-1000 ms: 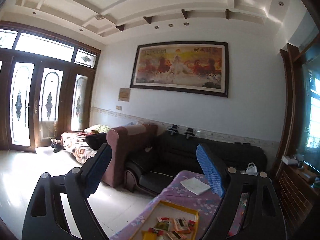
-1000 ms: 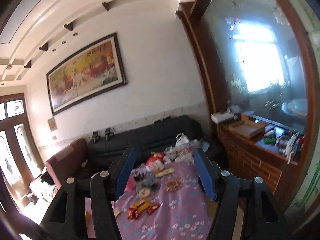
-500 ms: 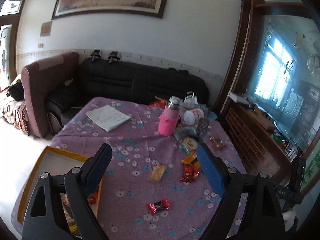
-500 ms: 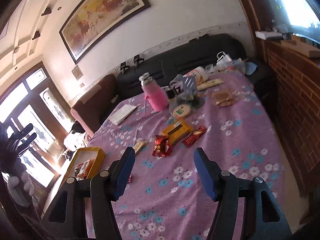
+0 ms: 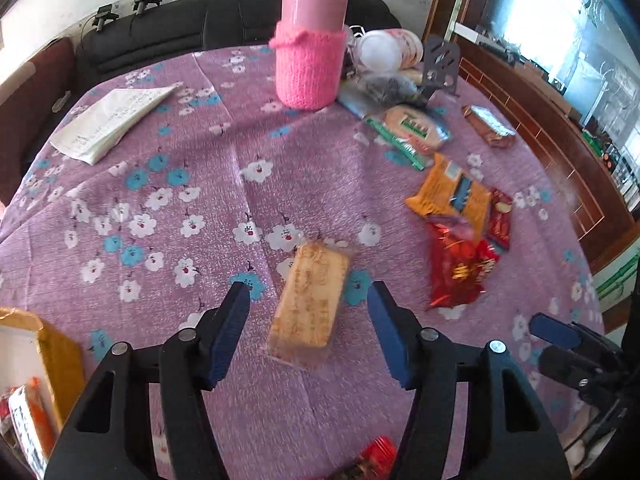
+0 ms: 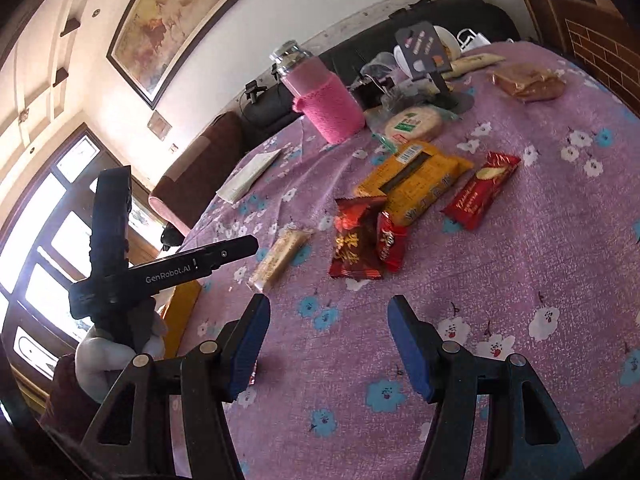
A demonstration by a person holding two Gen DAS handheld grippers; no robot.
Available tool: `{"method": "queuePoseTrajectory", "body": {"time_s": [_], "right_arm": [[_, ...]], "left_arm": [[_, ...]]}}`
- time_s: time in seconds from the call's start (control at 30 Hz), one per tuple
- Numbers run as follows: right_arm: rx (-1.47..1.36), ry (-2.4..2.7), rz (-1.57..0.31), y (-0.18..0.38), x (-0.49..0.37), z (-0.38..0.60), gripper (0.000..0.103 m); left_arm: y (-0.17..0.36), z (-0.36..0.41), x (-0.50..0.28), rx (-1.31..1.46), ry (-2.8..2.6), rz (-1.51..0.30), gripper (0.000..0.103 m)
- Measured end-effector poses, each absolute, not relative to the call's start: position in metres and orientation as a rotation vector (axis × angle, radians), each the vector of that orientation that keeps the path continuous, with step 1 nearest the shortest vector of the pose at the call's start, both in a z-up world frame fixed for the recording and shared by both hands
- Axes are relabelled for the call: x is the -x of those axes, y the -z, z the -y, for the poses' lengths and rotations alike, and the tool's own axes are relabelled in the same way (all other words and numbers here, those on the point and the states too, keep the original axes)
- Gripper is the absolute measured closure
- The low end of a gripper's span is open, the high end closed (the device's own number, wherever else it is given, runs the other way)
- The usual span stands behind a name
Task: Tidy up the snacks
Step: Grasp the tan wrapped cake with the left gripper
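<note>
- Left gripper (image 5: pixel 308 312) is hanging spread, empty, straddling the biscuit (image 5: pixel 310 302) lying on the cloth (image 5: pixel 200 168), long axis pointing roughly away.
- Right gripper (image 6: pixel 328 328) is waiting spread, farther off.

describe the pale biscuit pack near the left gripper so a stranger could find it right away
Start at the tall pink knitted bottle on the purple floral tablecloth. Come toward the open left gripper: the clear-wrapped biscuit pack lies alone between its fingers, pale tan, unlike the red and orange packets.
</note>
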State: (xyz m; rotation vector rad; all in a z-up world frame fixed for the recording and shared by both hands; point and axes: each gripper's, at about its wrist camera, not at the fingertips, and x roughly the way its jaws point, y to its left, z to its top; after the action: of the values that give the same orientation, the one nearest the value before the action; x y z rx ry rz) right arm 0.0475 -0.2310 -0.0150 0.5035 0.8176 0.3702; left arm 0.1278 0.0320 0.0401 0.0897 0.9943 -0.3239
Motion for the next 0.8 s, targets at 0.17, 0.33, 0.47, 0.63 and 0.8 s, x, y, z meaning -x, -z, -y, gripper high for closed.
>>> {"method": "queuePoseTrajectory", "body": {"time_s": [0.17, 0.33, 0.47, 0.63, 0.8], "right_arm": [[-0.512, -0.379, -0.833, 0.019, -0.049, 0.231, 0.039], [-0.482, -0.374, -0.845, 0.022, -0.05, 0.224, 0.039], [-0.46, -0.371, -0.853, 0.025, -0.049, 0.221, 0.039], [-0.488, -0.364, -0.874, 0.031, -0.049, 0.227, 0.039], [-0.49, -0.367, -0.886, 0.032, -0.048, 0.225, 0.039]], "left_arm": [[-0.017, -0.022, -0.138, -0.122, 0.321, -1.019, 0.043], [-0.015, -0.011, -0.129, -0.208, 0.336, -0.965, 0.071], [-0.02, -0.014, -0.122, -0.203, 0.307, -0.952, 0.072], [-0.045, -0.038, -0.103, -0.079, 0.287, -0.909, 0.072], [-0.084, -0.075, -0.053, 0.039, 0.273, -0.825, 0.072]]}}
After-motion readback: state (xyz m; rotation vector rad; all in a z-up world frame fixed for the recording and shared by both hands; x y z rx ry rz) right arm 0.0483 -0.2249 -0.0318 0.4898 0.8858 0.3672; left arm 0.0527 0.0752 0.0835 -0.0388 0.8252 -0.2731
